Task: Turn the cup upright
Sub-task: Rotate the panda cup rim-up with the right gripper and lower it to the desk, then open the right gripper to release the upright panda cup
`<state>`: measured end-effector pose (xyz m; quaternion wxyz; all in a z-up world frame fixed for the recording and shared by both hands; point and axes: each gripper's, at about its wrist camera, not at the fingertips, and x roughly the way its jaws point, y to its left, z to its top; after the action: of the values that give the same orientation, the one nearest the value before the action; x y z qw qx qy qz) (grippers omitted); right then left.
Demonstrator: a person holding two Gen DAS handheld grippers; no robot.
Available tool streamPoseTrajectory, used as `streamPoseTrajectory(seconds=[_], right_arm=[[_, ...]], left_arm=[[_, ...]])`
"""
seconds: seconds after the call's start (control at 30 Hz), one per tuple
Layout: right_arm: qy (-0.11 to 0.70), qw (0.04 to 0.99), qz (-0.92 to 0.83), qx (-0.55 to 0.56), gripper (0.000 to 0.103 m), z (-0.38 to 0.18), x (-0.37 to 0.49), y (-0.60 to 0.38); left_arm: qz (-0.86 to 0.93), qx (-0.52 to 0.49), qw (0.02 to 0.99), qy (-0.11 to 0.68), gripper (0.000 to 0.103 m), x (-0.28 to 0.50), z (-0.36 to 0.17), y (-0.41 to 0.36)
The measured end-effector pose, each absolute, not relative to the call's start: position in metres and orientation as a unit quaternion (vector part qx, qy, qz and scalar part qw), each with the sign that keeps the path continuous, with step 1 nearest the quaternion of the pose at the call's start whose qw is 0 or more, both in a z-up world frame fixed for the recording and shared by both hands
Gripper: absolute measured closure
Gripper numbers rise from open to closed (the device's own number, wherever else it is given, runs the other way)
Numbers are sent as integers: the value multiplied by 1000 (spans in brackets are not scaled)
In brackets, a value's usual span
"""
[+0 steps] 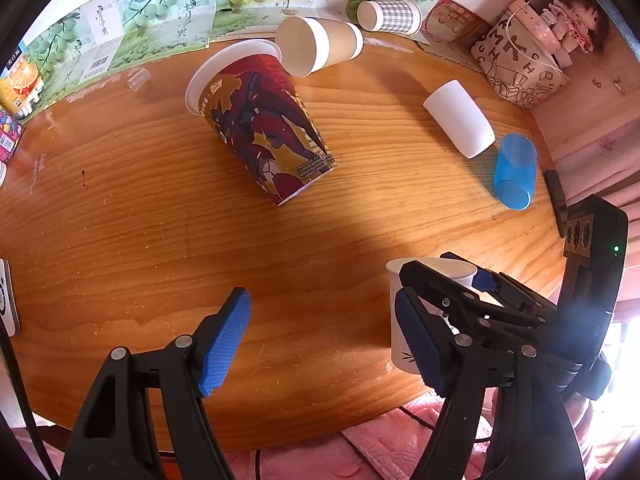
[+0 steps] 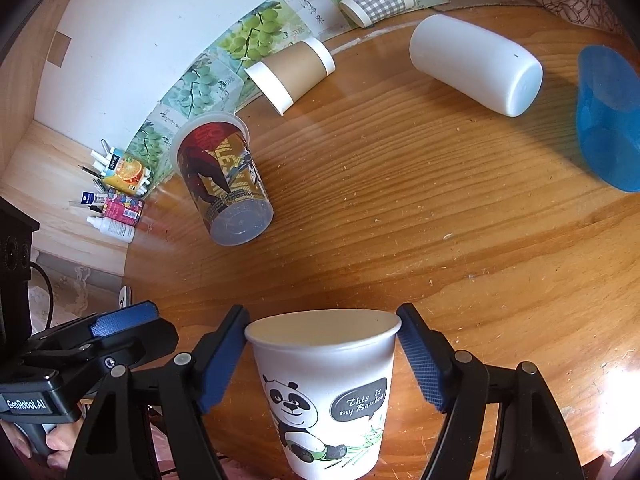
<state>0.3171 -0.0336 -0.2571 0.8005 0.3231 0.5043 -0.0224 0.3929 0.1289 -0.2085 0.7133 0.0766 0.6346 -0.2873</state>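
Two grippers work over a round wooden table (image 2: pixel 440 240) strewn with cups. Between the spread fingers of the right gripper (image 2: pixel 322 360) stands the panda cup (image 2: pixel 324 392), upright with its mouth up, near the table's front edge. Its rim sits level with the blue pads; the left pad looks to be at the rim, while the right pad stands just clear of it, so the jaws are open around the cup rather than clamped on it. From the left wrist view, the same panda cup (image 1: pixel 396 320) shows partly behind the right gripper (image 1: pixel 440 280), off to the right. The left gripper (image 1: pixel 324 340) hangs over bare wood with its jaws wide apart, holding nothing, beside the panda cup and not around it. Farther back, a red printed cup (image 1: pixel 260 128) lies on its side. Behind it a brown cup (image 1: pixel 320 44) and a checked cup (image 1: pixel 390 16) also lie on their sides. To the right, a white cup (image 1: pixel 460 122) lies tipped, and a blue cup (image 1: pixel 515 170) lies next to it. Grape-printed cartons (image 1: pixel 160 20) line the wall.
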Motion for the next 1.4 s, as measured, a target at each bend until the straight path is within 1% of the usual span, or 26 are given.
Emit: streamPoseTrajectory(seconds=[0.33, 0.53, 1.07, 1.17, 1.3, 1.4], right_arm=[[459, 843, -31, 277, 27, -224, 309, -34], [450, 858, -28, 247, 27, -213, 306, -28], [472, 853, -8, 225, 27, -218, 302, -6], [477, 851, 1, 220, 23, -218, 301, 0], [487, 850, 12, 202, 22, -218, 299, 9], [491, 849, 21, 197, 21, -215, 297, 14]], left_arm=[[-298, 69, 718, 625, 25, 386, -199, 124], [-313, 55, 720, 617, 25, 381, -194, 125], [-285, 20, 734, 616, 25, 364, -194, 155], [-275, 11, 740, 614, 25, 356, -196, 166], [-256, 17, 736, 626, 25, 344, -201, 175], [-248, 26, 740, 625, 23, 332, -198, 179]])
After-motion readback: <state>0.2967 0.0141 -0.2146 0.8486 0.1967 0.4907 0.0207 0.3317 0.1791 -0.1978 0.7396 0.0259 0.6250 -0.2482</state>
